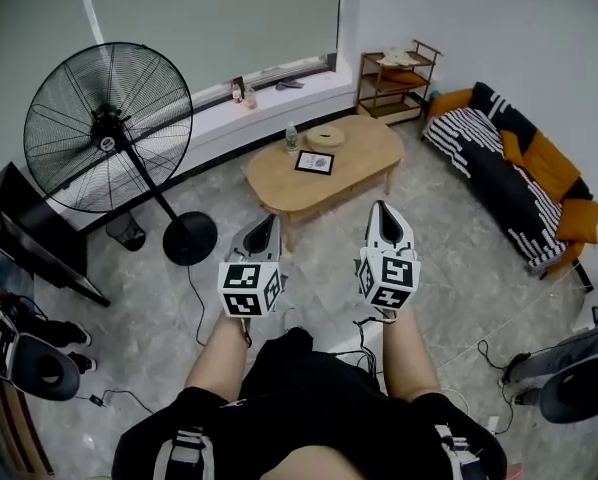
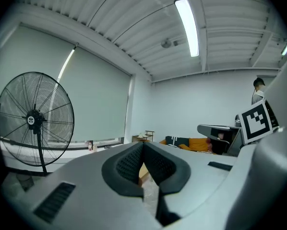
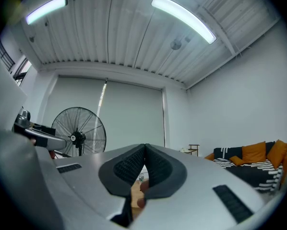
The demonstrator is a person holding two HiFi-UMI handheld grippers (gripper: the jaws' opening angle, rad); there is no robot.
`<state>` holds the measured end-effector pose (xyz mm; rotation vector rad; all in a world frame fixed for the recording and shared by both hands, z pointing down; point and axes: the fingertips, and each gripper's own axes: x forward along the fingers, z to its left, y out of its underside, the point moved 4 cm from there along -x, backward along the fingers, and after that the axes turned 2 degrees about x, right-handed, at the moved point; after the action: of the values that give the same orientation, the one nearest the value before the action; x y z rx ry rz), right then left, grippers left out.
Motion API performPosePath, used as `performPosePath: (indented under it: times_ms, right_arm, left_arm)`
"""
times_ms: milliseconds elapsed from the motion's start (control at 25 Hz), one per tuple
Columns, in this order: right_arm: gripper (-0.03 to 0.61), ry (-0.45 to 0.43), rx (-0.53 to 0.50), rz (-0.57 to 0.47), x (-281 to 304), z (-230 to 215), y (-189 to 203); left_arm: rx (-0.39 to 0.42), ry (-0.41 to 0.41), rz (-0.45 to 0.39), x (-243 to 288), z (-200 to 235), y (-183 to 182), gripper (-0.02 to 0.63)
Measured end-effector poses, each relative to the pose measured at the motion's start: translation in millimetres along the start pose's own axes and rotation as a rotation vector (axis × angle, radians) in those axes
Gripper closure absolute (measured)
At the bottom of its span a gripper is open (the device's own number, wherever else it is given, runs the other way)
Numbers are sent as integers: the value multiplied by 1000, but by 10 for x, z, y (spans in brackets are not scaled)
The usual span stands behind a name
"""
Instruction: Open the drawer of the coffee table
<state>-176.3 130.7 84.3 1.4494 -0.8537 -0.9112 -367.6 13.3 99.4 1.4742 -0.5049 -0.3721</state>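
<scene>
A dark sofa (image 1: 514, 163) with a striped throw and orange cushions stands along the floor's right edge. A big black pedestal fan (image 1: 109, 128) stands at the floor's far left, close to the window wall. Between the two, near the floor's far edge below the window sill, sits the oval wooden coffee table (image 1: 364, 153) (its drawer cannot be made out from the head view). A small wooden shelf (image 1: 397, 80) fills the floor's far right corner, just behind the table.

The left gripper (image 1: 267, 223) and the right gripper (image 1: 381, 208) are held side by side over the grey floor. Both point toward the table's near edge and are well short of it. Each gripper's own view shows its ribbed jaws clenched together, with nothing between them.

On the tabletop, a round tan object (image 1: 325, 136) lies near the far edge. A black-framed square card (image 1: 314, 162) lies toward the middle, and a small bottle (image 1: 291, 136) stands by the far left edge.
</scene>
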Motion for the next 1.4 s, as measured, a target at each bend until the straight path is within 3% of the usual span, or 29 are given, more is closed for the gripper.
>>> performPosePath:
  times_ms: [680, 1400]
  right_arm:
    - [561, 25, -24, -7, 873, -465, 247]
    - [561, -23, -27, 57, 2981, -1105, 433]
  left_arm:
    - [-25, 19, -18, 1081, 167, 147, 600]
    - [-44, -20, 20, 3163, 735, 3, 600]
